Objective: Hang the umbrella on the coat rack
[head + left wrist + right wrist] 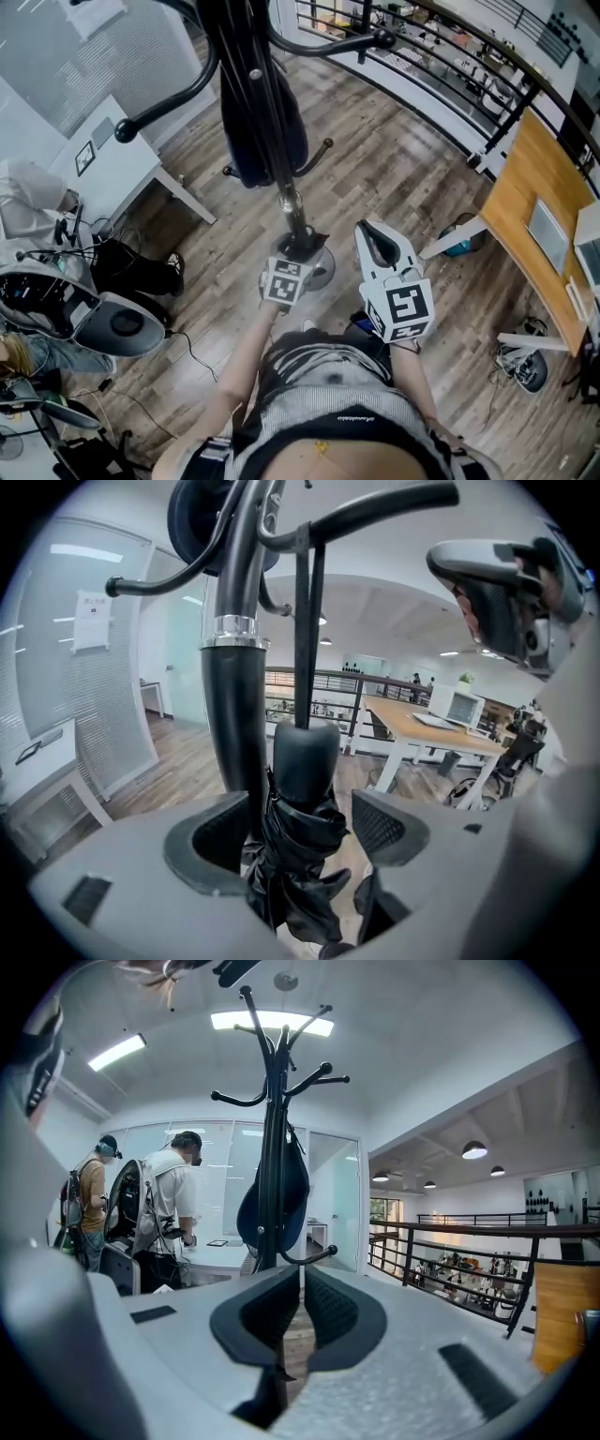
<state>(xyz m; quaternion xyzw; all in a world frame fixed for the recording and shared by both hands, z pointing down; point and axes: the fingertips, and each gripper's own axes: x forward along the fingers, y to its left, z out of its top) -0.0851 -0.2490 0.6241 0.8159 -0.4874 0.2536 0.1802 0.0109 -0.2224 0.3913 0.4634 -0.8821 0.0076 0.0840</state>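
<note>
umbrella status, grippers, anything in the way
Left gripper open around umbrella, not gripping. Right gripper shut, empty. Umbrella hangs by its strap from coat rack arm, beside the pole. Nothing blocking.

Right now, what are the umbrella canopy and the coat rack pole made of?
Umbrella canopy: black synthetic fabric, probably nylon or polyester; crumpled folds with a slight sheen. Coat rack pole: likely painted metal tube, smooth satin black, with a shiny chrome-look collar.

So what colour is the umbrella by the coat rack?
The umbrella is black, fabric and handle alike; the left gripper view shows it best.
</note>
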